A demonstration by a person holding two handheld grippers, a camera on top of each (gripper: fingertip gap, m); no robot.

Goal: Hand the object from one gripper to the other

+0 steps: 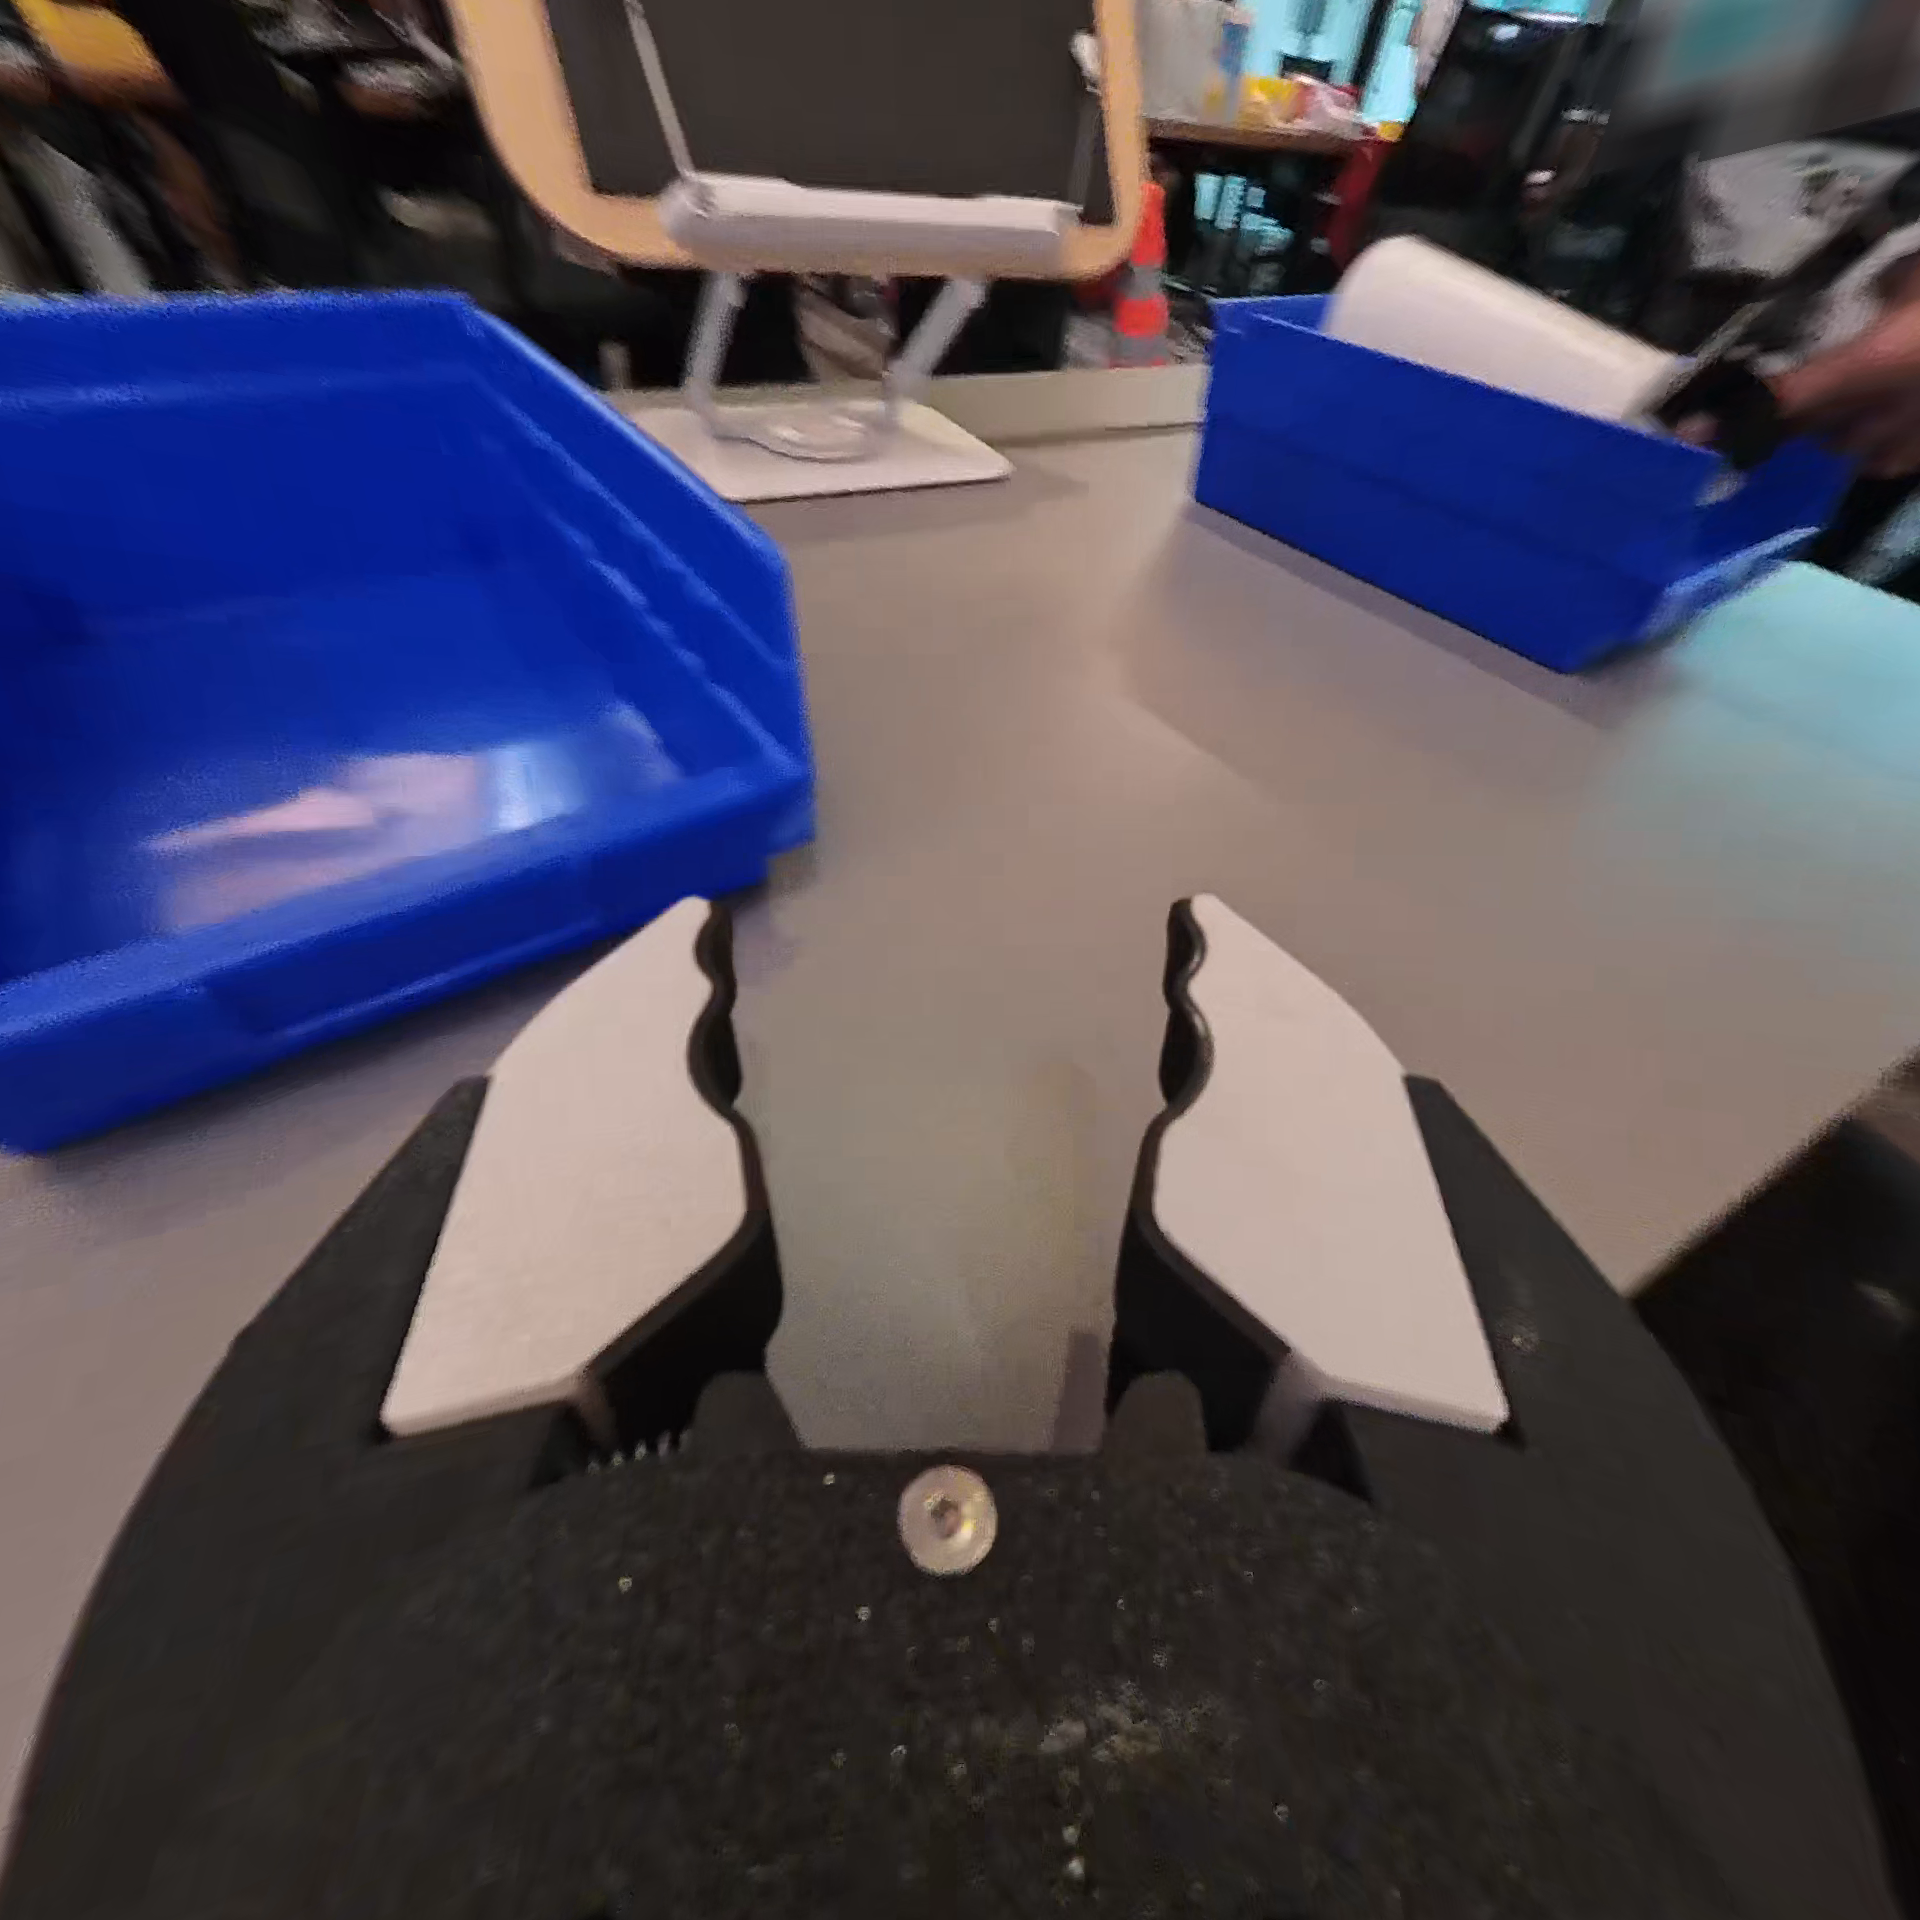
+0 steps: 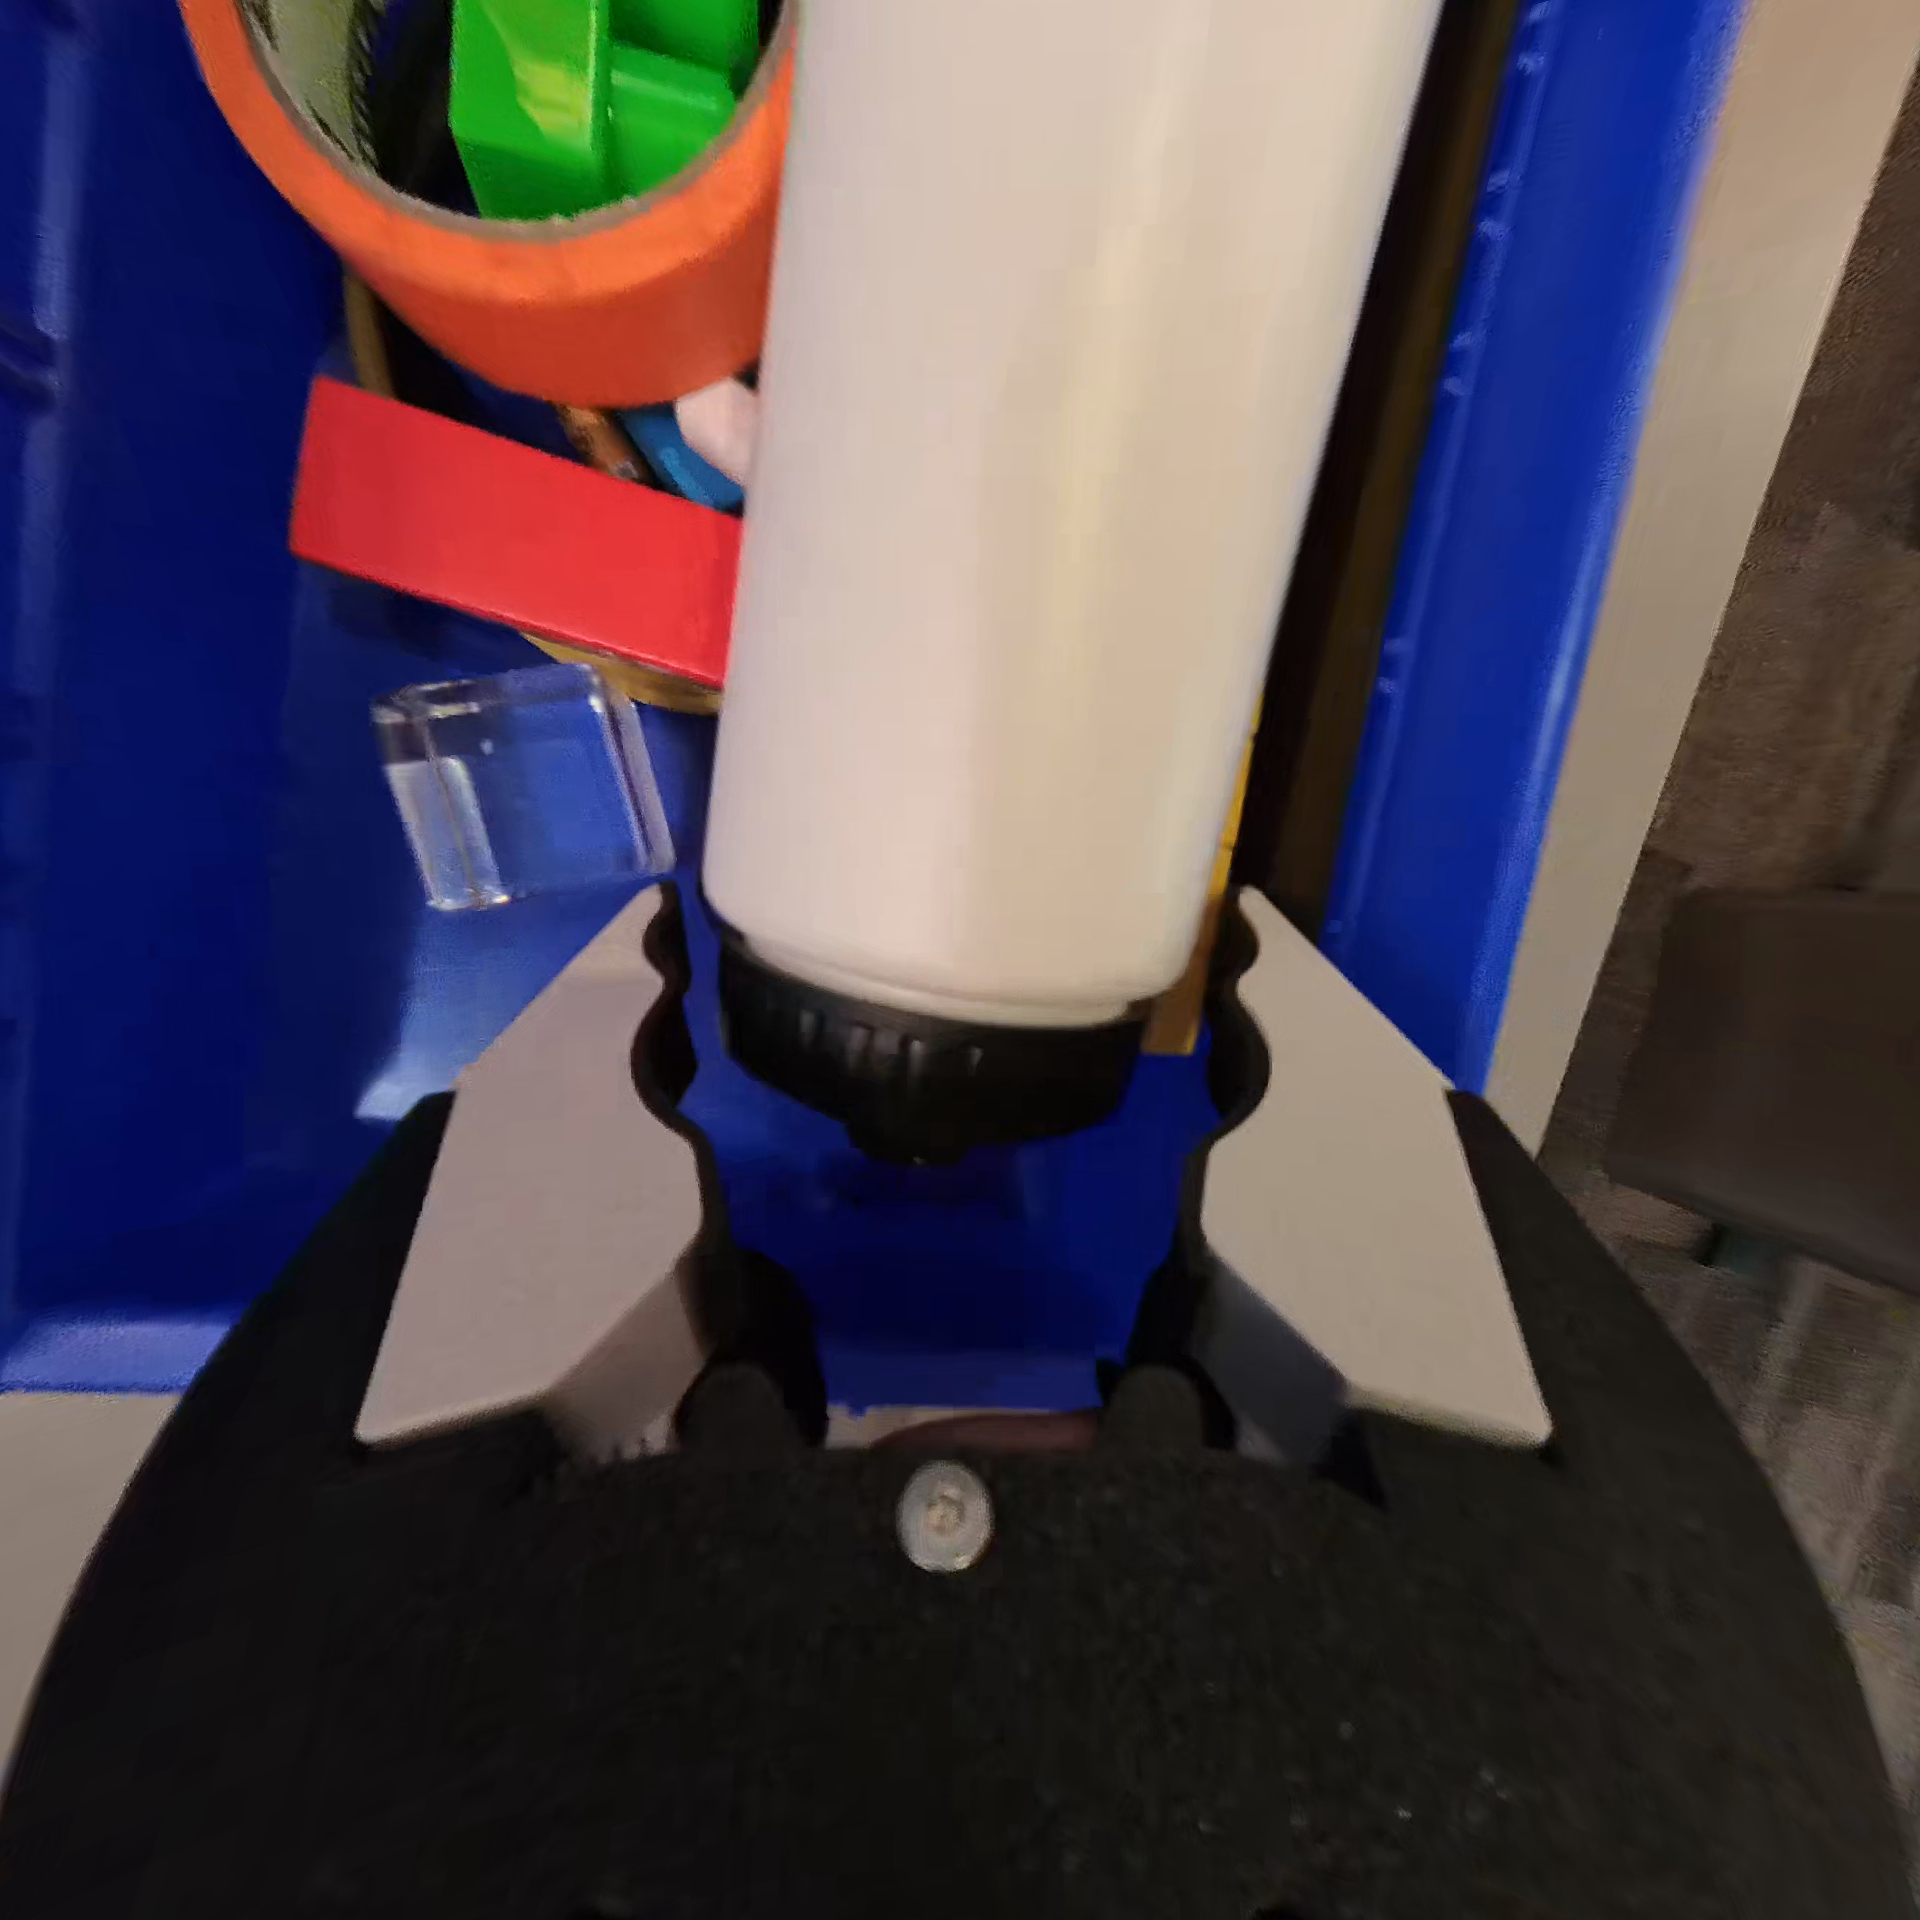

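The long white cylindrical bottle with a black ribbed screw cap (image 2: 977,582) lies with its long axis running straight away from the right claw (image 2: 951,997), cap end pointing back toward the claw and the far end pointing away. The cap sits between the two fingertips, yet blue shows on both sides of it, so the fingers are spread and not pressing on it; the right claw is released. The bottle rests inside a blue plastic bin (image 2: 156,727), along its right wall.

Left of the bottle, ahead of the claw's left finger, lies a clear acrylic block (image 2: 520,790). Beyond that, a flat red rectangular block (image 2: 509,530) butts against the bottle's side, and farther on a roll of orange tape (image 2: 551,281) leans against it, with a bright green plastic piece (image 2: 592,94) seen through the roll's hole. A dark strip (image 2: 1371,520) runs between the bottle and the bin's right wall.

From the left wrist view, the same bottle (image 1: 1486,322) juts from the far bin (image 1: 1455,499), well ahead and to the right of the left claw (image 1: 951,925). The left claw is released, fingers spread with nothing between them, hovering over the grey surface (image 1: 1143,779). A second blue bin (image 1: 364,675) sits just ahead to its left. A grey stand on a flat base (image 1: 831,416) stands farther ahead.
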